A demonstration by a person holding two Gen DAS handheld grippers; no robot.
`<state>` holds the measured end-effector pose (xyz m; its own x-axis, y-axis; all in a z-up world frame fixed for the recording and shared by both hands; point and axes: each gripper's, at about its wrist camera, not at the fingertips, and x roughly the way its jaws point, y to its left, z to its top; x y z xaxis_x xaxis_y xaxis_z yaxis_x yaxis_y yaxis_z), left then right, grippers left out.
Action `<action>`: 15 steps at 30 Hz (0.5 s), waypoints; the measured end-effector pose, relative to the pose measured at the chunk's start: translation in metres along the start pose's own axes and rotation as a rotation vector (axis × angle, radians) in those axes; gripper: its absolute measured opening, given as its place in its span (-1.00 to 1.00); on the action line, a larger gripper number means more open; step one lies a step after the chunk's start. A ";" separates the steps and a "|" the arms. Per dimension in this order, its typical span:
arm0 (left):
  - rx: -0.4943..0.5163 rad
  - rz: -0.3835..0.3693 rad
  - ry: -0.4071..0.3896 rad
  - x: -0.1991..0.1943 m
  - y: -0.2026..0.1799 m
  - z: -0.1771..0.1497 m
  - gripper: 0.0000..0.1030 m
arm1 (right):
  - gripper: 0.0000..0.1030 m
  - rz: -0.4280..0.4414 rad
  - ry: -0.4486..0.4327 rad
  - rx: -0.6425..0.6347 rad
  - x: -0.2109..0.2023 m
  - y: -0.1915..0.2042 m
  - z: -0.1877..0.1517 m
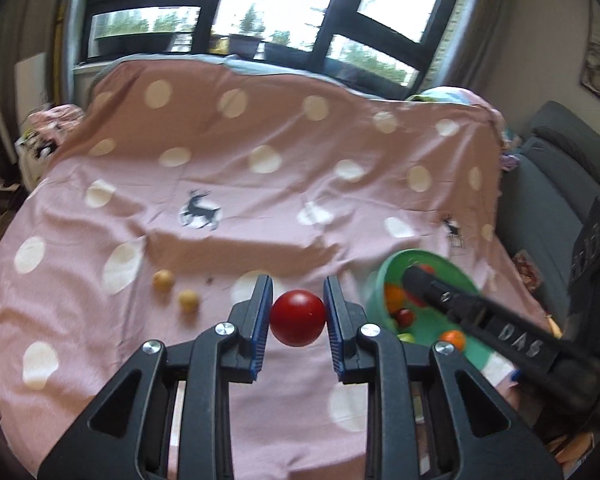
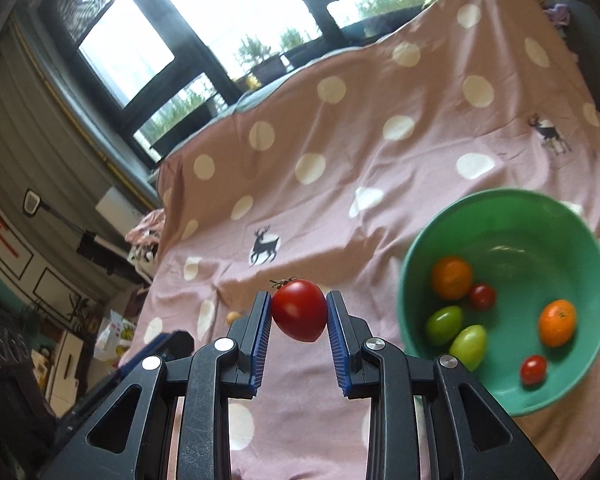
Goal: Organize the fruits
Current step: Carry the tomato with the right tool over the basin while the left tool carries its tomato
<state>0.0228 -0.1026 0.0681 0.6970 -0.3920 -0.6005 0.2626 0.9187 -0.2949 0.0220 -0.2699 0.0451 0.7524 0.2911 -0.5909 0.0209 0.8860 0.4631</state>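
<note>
**Red fruit in both grippers**

Red and round, a smooth fruit [image 1: 298, 317] sat clamped between the left hand-held gripper's [image 1: 298, 308] blue pads. The right hand-held gripper [image 2: 299, 312] pinched a stemmed red tomato [image 2: 299, 310] above the pink dotted cloth [image 2: 340, 200]. Beside it, the green bowl [image 2: 508, 208] held oranges, green and red fruits. Two yellowish fruits [image 1: 163, 280] lay on the cloth.

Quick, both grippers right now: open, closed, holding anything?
Left gripper: closed on a round red tomato.
Right gripper: closed on a red tomato with a stem.
</note>
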 end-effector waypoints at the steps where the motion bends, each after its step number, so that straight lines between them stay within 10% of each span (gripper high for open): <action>1: 0.007 -0.021 0.002 0.002 -0.007 0.003 -0.51 | -0.42 -0.011 -0.014 0.008 -0.005 -0.003 0.001; 15: 0.114 -0.179 0.124 0.060 -0.091 -0.002 -0.50 | -0.42 -0.160 -0.124 0.178 -0.048 -0.072 0.010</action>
<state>0.0397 -0.2096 0.0573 0.5473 -0.5457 -0.6346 0.4531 0.8307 -0.3235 -0.0084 -0.3516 0.0466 0.8048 0.0961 -0.5857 0.2533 0.8368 0.4854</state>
